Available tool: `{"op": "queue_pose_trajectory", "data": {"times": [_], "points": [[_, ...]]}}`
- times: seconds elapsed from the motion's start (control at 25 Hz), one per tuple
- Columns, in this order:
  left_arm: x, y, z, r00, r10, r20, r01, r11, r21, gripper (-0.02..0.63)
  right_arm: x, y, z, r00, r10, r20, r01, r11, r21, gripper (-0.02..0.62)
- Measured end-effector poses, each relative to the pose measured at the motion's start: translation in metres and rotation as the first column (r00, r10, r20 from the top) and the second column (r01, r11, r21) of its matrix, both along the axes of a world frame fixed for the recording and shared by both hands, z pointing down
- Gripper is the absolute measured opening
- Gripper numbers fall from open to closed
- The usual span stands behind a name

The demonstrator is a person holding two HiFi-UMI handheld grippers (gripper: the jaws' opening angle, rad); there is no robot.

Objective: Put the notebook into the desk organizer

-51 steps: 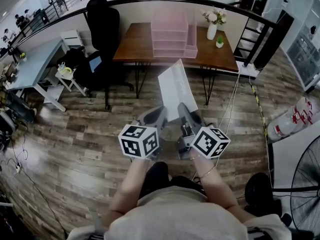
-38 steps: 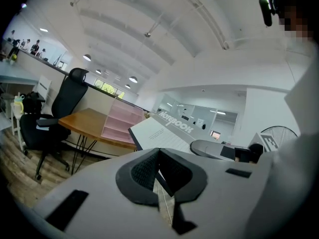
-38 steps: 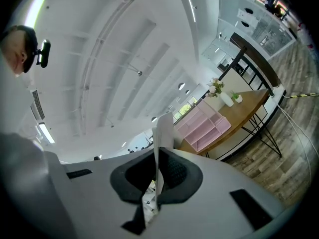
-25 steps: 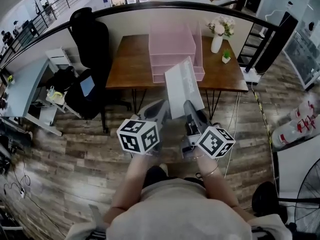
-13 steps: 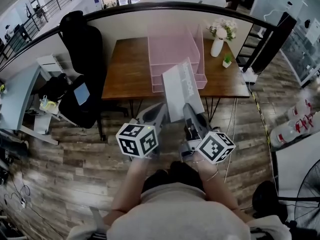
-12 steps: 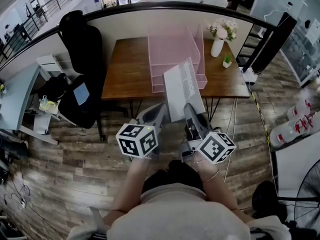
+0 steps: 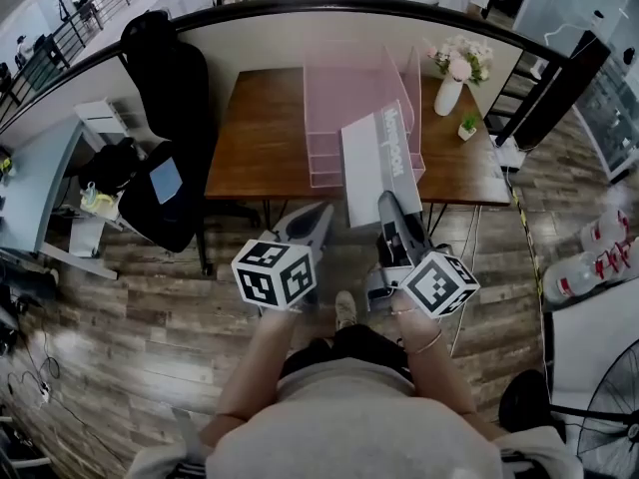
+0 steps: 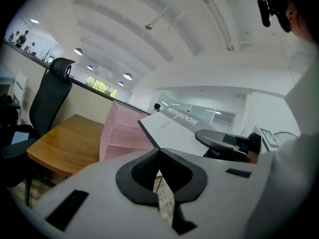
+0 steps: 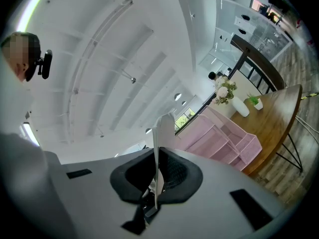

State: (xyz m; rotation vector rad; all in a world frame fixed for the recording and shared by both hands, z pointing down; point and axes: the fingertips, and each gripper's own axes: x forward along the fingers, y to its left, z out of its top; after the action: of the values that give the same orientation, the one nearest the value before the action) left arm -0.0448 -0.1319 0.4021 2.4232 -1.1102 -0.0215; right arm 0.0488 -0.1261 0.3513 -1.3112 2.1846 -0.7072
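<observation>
1. While the notebook [image 7: 379,163] hangs in the air short of the pink desk organizer [image 7: 344,88], I'd put this at about halfway. The pickup is done. Getting to the desk [image 7: 260,128] and slotting it in is what's left.
2. Left of the organizer there's just bare wood desk top, with a black office chair [image 7: 165,68] beyond that.
3. The left tongs [image 7: 318,216] hang on the near side of the organizer, off the desk edge. Their own view shows the pads pressed together with nothing between them, so they're not helping carry anything.
4. In the head view, the notebook overlaps the organizer's lower trays with its cover tilted up at the camera. As far as I can tell it isn't touching the organizer.
5. The right tongs [image 7: 387,206] are pinching the notebook by its near edge, below the organizer in the head view.
6. Each view shows something the others don't:
   - The right gripper view shows the notebook edge-on, as a thin white blade clamped between the pads, so that confirms the grip.
   - The left gripper view shows the ruled cover and the right tongs from the side, but it misses the vase of flowers [image 7: 451,86] right of the organizer.
   - Only the head view shows the stretch of floor between the person and the desk.
</observation>
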Motion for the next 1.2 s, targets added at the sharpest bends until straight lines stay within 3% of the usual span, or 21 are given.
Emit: {"op": "queue_pose_trajectory", "data": {"times": [0.24,0.68,1.0,1.2], "points": [[0.005,-0.047,-0.012,1.000,-0.012,0.028,0.011,0.999,0.033,0.002,-0.001,-0.051,-0.003,0.999,-0.027,0.021,0.027,1.000,0.004,0.005],[0.019,-0.118,-0.006,0.997,-0.077,0.014,0.076,0.997,0.018,0.002,0.009,-0.116,0.024,0.997,-0.082,0.004,0.083,0.995,-0.062,0.005],[0.027,-0.145,-0.011,0.992,-0.125,0.000,0.124,0.992,0.029,0.002,0.016,-0.140,0.027,0.984,-0.103,0.148,0.118,0.988,-0.098,0.005],[0.025,-0.152,-0.009,0.991,-0.133,0.016,0.132,0.991,0.025,0.002,0.019,-0.149,0.033,0.969,-0.071,0.236,0.107,0.984,-0.144,0.011]]}}
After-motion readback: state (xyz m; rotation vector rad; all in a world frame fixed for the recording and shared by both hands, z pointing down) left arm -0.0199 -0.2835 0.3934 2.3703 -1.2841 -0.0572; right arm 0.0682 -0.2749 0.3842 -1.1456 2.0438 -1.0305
